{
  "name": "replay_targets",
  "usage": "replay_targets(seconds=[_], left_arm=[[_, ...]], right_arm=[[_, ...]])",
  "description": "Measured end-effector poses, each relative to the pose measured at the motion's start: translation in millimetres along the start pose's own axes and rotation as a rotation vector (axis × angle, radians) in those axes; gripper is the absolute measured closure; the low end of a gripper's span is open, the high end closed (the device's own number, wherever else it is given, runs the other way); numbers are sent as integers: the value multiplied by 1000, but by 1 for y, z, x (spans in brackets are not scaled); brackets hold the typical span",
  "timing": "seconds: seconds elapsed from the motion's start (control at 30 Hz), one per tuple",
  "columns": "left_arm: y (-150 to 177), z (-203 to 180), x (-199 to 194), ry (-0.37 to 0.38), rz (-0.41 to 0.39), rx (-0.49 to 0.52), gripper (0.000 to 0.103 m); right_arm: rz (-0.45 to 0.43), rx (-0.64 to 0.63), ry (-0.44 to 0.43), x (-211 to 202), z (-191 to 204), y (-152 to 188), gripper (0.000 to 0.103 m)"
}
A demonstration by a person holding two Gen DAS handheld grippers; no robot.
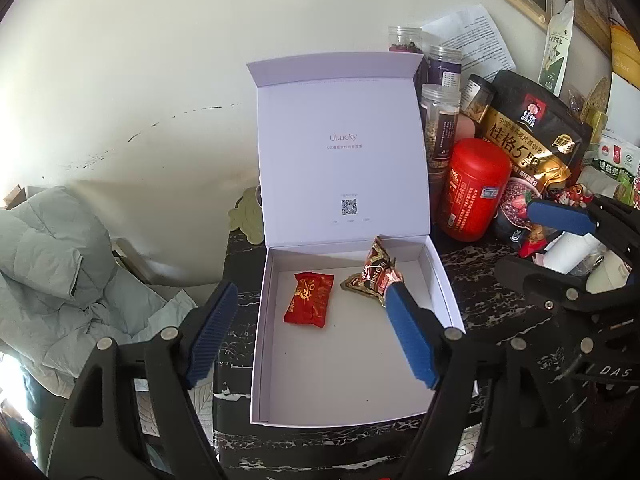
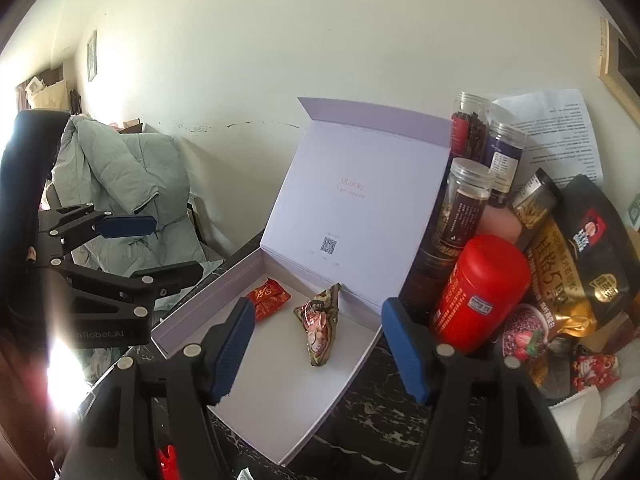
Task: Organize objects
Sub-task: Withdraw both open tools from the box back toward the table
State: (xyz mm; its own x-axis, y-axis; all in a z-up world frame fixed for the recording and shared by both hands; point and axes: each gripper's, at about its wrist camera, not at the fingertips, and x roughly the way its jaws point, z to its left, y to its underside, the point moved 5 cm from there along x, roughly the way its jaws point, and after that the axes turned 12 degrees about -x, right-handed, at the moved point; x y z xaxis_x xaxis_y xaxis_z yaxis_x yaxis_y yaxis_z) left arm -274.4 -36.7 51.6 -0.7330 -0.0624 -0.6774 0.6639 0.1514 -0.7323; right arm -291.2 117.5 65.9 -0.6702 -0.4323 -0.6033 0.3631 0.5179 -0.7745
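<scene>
Two wrapped snacks, a red foil packet (image 1: 309,300) and a brown-gold crinkled packet (image 1: 374,276), lie in the open white cardboard box (image 1: 356,396) beneath both wide-open, empty hand-held grippers, left (image 1: 312,334) and right (image 2: 320,350), while jars and bags crowd the dark marbled surface (image 1: 484,300) right of them, likely unsorted.

the white box (image 1: 440,276) lies open on the dark marble table (image 1: 476,280), so you can come in from above and the near side; most of its floor is bare but for a red packet (image 1: 308,300) and a brown packet (image 1: 376,276). its raised lid (image 1: 340,152) blocks the far side, and a red canister (image 1: 474,190) and jars (image 1: 440,128) crowd the right wall.
</scene>
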Motion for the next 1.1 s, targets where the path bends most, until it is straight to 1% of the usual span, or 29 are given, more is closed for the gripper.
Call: replay_targets(seconds=[0.17, 0.27, 0.33, 0.53, 0.7, 0.97, 1.1], left_arm=[[3, -3, -26, 2, -27, 2, 23], [5, -4, -40, -9, -46, 4, 21], [7, -3, -50, -25, -60, -2, 21], [13, -1, -81, -31, -97, -16, 20], [23, -1, -106, -72, -134, -14, 18], [45, -4, -134, -66, -147, -26, 17], [58, -9, -142, -67, -142, -13, 11]], right_arm=[[-10, 9, 29, -27, 2, -2, 34], [-17, 11, 37, -40, 5, -1, 32], [-22, 10, 43, -49, 8, 0, 32], [-43, 8, 57, -77, 18, 1, 31], [-58, 11, 64, -97, 26, 6, 28], [-54, 19, 63, -118, 40, 23, 28], [-53, 28, 70, -129, 45, 34, 27]])
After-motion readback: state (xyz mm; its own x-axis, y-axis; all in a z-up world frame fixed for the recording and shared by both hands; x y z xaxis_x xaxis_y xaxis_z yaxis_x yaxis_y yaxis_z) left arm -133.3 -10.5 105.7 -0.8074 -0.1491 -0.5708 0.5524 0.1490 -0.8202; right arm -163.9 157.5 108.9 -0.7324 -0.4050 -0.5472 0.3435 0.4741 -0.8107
